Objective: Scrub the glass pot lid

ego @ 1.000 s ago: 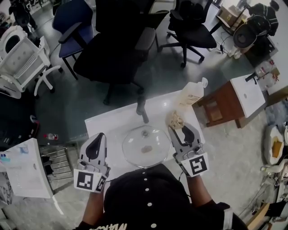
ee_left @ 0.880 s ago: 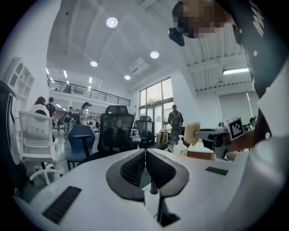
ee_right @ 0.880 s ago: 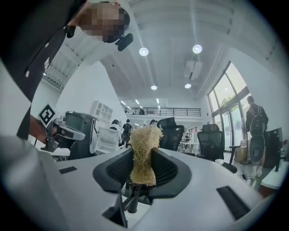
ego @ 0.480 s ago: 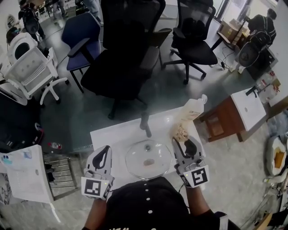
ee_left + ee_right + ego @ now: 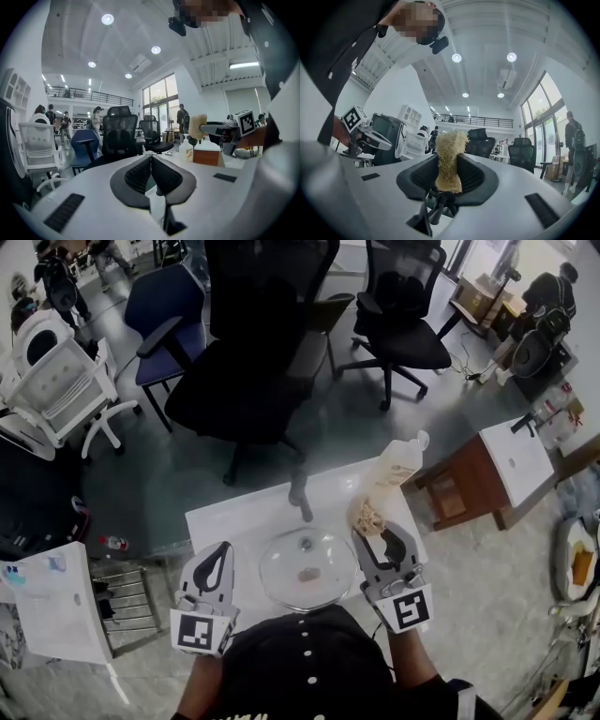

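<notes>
Black shirt (image 5: 281, 667) with white buttons (image 5: 307, 636)

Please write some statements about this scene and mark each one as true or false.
1. The right gripper grips a fibrous scrubber between its jaws. True.
2. The left gripper has its jaws wide open. False: they are together, with nothing between them.
3. The glass lid lies on the table between the two grippers. True.
4. The scrubber rests on the lid's knob. False: it is off to the lid's right, away from the knob.
</notes>
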`<action>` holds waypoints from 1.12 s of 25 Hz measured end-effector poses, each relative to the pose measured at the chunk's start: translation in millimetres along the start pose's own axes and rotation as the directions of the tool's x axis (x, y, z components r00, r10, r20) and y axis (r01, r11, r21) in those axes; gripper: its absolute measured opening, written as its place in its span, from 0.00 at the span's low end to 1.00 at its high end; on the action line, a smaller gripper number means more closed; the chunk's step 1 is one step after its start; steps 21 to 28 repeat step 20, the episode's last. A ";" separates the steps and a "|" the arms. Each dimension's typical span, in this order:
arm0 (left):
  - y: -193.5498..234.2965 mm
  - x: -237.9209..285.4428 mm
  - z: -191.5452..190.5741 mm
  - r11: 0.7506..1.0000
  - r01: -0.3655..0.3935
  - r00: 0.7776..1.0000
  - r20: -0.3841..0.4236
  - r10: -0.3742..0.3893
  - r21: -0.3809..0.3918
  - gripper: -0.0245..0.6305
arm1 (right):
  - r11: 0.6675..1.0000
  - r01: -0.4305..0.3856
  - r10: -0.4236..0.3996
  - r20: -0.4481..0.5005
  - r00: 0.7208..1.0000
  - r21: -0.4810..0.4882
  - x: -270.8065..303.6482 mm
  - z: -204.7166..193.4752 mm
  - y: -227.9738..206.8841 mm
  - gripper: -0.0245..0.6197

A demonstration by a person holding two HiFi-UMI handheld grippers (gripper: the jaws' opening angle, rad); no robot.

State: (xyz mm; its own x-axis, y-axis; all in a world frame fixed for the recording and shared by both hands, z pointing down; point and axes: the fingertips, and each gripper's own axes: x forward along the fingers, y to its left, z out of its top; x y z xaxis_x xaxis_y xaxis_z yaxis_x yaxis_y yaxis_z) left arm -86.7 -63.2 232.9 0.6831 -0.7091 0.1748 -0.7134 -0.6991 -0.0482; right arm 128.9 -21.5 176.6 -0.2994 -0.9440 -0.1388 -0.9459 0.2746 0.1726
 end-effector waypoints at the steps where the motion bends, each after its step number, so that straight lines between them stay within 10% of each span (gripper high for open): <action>1: -0.7 1.0 2.8 1.000 0.000 1.000 0.012 0.000 -0.008 0.08 | 1.000 -0.003 0.003 -0.002 1.000 -0.004 -0.1 -0.5 0.0 0.25; 28: -4.9 -0.4 -2.9 1.000 0.020 1.000 0.008 -0.019 -0.021 0.08 | 0.999 -0.036 0.037 0.005 0.999 -0.011 3.7 4.3 5.5 0.25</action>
